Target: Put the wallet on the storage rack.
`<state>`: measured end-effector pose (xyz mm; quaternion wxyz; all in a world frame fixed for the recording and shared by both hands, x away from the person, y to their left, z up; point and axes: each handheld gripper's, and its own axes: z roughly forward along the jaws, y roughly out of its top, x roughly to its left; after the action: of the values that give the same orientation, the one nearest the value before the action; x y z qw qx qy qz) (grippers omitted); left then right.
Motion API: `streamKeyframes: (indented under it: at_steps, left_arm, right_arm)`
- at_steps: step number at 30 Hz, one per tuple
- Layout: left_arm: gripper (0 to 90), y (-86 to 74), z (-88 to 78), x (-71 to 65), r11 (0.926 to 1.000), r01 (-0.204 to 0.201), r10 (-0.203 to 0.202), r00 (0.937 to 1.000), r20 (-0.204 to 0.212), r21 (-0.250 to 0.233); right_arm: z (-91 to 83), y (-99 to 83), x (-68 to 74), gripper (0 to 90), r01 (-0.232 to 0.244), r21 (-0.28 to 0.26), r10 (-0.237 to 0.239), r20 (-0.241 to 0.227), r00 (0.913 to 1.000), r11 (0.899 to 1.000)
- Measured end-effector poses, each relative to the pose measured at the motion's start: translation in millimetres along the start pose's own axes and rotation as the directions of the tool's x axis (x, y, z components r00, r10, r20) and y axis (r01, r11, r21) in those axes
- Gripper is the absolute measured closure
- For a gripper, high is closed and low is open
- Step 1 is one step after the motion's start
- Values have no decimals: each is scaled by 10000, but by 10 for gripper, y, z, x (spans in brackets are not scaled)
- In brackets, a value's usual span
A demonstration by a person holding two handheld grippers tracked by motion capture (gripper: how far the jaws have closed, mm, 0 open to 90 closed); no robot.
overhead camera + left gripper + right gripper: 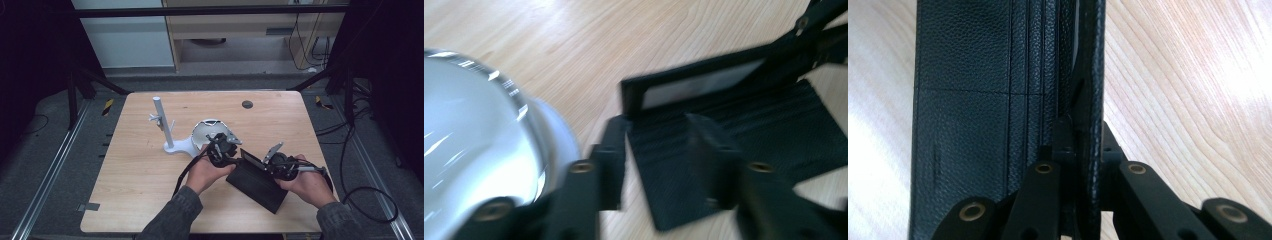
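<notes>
A dim room with dark frame rails and cabinets at the back surrounds a square, pale wood worktop (pixel 150 190). Toward its middle stands a white stand (pixel 167 131) with an upright post, and just beside it a shiny silver dome (pixel 205 131), which bulks large at the left of the left gripper view.

In front of the person, near the worktop's right front, lies a black leather wallet (pixel 257 182), opened out. One flap with a clear card window (pixel 701 90) stands up from the flat part.

The step in hand looks like opening or spreading the wallet: one side is held while the other is being approached. The next move probably calls for the free jaws to close on the flat panel or the window flap without dragging the wallet away from the other grip.

The right hand-held gripper (pixel 1083 150) has its jaws clamped tight on the edge of one leather flap, which runs upright between them in its own view. The left hand-held gripper (pixel 656 160) is spread wide, its jaws straddling the corner of the textured flat panel; that view is blurred, so contact cannot be told.
</notes>
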<state>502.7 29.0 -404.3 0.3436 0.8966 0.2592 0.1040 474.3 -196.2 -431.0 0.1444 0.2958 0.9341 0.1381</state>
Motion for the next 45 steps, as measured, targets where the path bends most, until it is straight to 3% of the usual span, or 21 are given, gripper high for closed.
streamKeyframes:
  at_steps: [5,6,10,16,25,34,41,45]
  left_arm:
    - [262,-186,-288,50,9987,-217,220,9997,68,-461]
    - [221,-217,-336,60,9976,-416,422,9991,106,-560]
    - [151,-285,-466,102,9928,-438,445,9990,39,-1112]
    - [140,-298,-538,154,9864,-188,192,9998,9,-1631]
    - [114,-264,-639,200,9819,-367,376,9993,12,-1859]
    - [99,-173,-784,265,9755,-480,490,9988,-4,-2147]
    - [92,-166,-879,361,9718,-306,334,9994,81,-2337]
    - [92,-189,-889,382,9683,-99,195,9992,357,-2498]
  right_arm:
    - [-220,-123,10,850,124,-865,-97,319,9994,9962]
    - [-275,-143,14,850,172,-1084,-126,426,9990,9940]
    - [-479,-182,27,851,414,-1700,-264,896,9956,9846]
    - [-741,-160,23,851,684,-2555,-344,1353,9902,9644]
    - [-988,-77,-27,852,848,-3679,-239,1671,9856,9260]
    - [-1124,6,-69,852,958,-4316,-190,1789,9837,8970]
    - [-1209,69,-40,852,1149,-4646,-190,2061,9784,8781]
    - [-1244,91,0,852,1239,-4758,-219,2143,9765,8708]
